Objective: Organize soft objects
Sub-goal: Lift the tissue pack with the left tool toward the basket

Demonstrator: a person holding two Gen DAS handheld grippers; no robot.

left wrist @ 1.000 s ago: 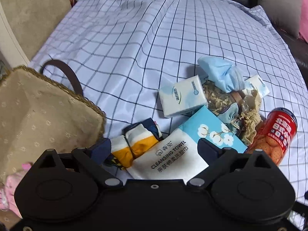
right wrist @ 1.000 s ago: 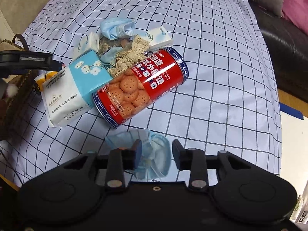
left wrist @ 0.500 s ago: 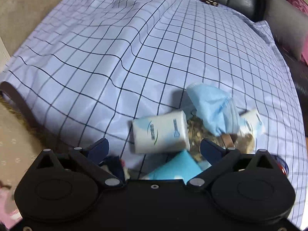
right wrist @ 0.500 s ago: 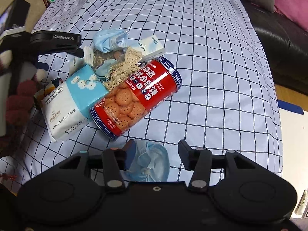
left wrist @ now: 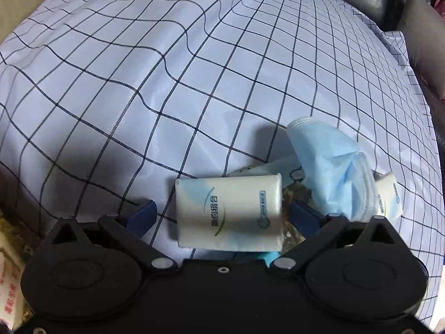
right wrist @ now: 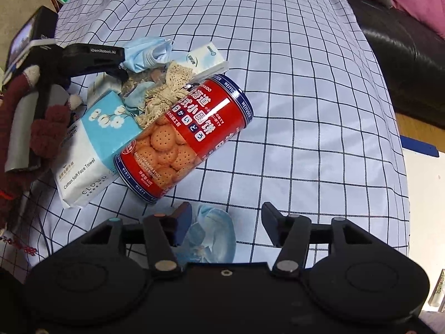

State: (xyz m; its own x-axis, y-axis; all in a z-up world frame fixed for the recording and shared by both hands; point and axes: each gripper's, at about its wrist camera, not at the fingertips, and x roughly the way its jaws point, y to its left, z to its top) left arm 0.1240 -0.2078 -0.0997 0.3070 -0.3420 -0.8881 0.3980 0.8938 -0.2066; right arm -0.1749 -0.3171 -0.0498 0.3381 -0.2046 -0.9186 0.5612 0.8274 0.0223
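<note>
Straddling a tissue pack, the left gripper had its fingers spread wide, pads clear of it. The right gripper was opening, a crumpled blue mask lying loose between them. Closing off-centre might squirt the slick pack aside into the pile. Everything lay on a checked cloth over the desk, a dark sofa beyond

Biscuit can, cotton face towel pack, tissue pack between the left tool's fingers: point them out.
biscuit can (right wrist: 183, 136), right wrist view, red label.
cotton face towel pack (right wrist: 91, 150), right wrist view, front face.
tissue pack (left wrist: 229, 211), left wrist view, top face.
</note>
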